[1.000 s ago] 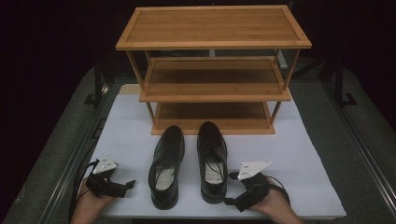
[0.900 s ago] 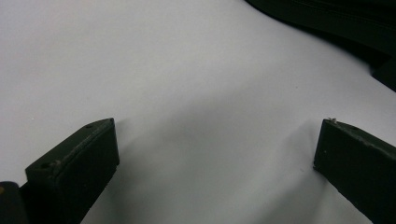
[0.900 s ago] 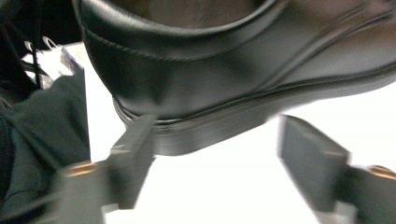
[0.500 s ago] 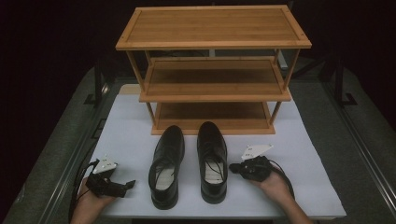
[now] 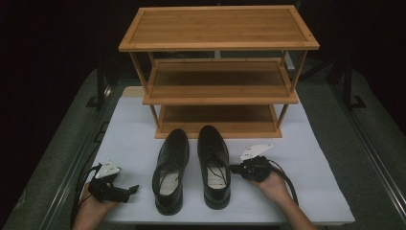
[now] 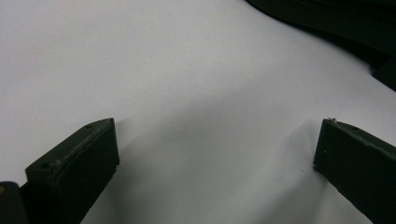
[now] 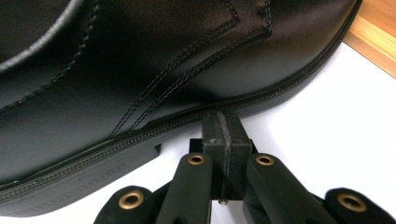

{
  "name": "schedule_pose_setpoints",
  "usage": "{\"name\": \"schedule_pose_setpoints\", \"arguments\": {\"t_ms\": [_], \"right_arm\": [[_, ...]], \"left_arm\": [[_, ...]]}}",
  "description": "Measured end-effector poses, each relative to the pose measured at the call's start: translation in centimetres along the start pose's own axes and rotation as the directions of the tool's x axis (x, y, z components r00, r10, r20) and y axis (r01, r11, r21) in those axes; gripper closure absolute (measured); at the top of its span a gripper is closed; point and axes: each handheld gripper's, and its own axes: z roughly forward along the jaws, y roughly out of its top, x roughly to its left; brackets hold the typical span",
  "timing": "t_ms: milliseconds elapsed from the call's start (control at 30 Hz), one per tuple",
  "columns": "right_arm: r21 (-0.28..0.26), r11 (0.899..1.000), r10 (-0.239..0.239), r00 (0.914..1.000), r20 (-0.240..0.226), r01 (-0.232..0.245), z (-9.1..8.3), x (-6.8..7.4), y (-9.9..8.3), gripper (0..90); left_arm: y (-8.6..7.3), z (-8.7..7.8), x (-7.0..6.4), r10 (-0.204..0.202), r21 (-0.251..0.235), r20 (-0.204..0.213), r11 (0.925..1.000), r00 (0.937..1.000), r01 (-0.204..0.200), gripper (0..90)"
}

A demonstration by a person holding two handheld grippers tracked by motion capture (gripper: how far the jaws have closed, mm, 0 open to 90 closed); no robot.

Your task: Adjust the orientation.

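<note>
Two black leather lace-up shoes stand side by side on the white mat (image 5: 311,163), toes toward the rack: the left shoe (image 5: 171,167) and the right shoe (image 5: 213,163). My right gripper (image 5: 233,167) lies low on the mat and points at the right shoe's outer side. In the right gripper view its jaws are pressed together, and the right gripper (image 7: 222,122) tip sits at the welt of the right shoe (image 7: 140,70), holding nothing. My left gripper (image 5: 134,189) rests at the mat's near left, apart from the left shoe. The left gripper (image 6: 217,128) stands wide open over bare mat.
A three-tier bamboo shoe rack (image 5: 220,91) stands at the back of the mat with bare shelves; its bottom edge (image 7: 378,37) shows beyond the shoe's toe. A dark shoe edge (image 6: 336,18) lies ahead of the left gripper. Dark table borders flank the mat.
My right gripper has moved forward and leftward across the mat, up to the right shoe's side. The left gripper and both shoes have stayed put.
</note>
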Motion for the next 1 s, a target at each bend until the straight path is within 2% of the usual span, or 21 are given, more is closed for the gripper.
{"name": "schedule_pose_setpoints", "arguments": {"t_ms": [367,533,1000], "right_arm": [[-0.001,0.999,-0.032,0.9991,-0.027,0.032,0.8,1.0,0.7,89.8],[0.003,0.998,-0.059,0.9972,-0.046,0.060,1.3,1.8,1.0,89.8],[-0.003,0.997,-0.073,0.9959,-0.053,0.073,2.1,2.6,1.6,89.7]], "left_arm": [[0.0,0.0,0.0,0.001,0.000,0.000,1.0000,1.0000,-0.001,0.0],[0.0,0.0,0.0,0.001,0.001,0.000,1.0000,1.0000,-0.001,0.0],[0.0,0.0,0.0,0.003,0.001,0.000,1.0000,1.0000,-0.003,0.0]]}}
